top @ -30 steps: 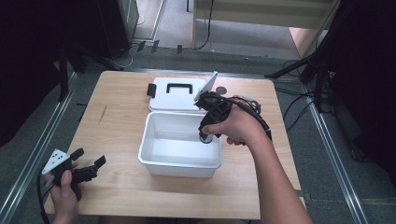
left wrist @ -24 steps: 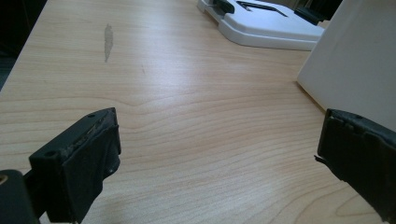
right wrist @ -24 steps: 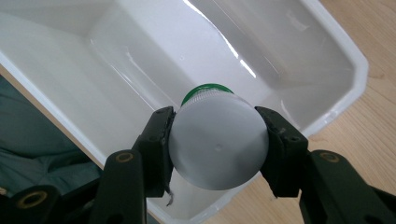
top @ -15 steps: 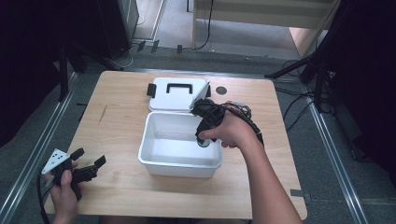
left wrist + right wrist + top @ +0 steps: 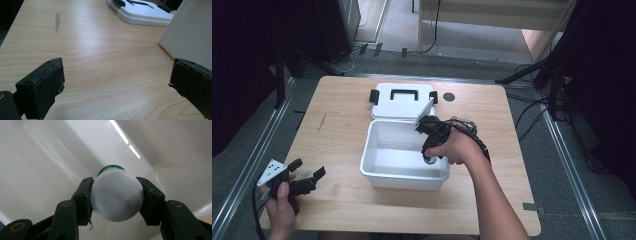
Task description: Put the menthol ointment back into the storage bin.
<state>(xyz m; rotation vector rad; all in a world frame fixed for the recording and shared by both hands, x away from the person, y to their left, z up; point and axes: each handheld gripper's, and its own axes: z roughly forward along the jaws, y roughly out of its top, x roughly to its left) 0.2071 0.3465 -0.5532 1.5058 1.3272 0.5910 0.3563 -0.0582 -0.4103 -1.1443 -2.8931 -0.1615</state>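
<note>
step: placing bottle in bin | right claw (image 5: pixel 116 195) clamped on white bottle (image 5: pixel 117 196), green cap down, inside white bin (image 5: pixel 384 175) | left claw (image 5: pixel 304 180) apart, idle over counter (image 5: pixel 342 210) | next, I judge: lower to the floor, let go.

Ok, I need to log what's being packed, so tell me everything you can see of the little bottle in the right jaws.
The bottle is small, round and white, plastic by its look, with a green cap at its far end. The right gripper clamps its body from both sides, its flat base facing the camera, cap pointing down into the white bin. Whether it touches the bin floor is unclear.
</note>
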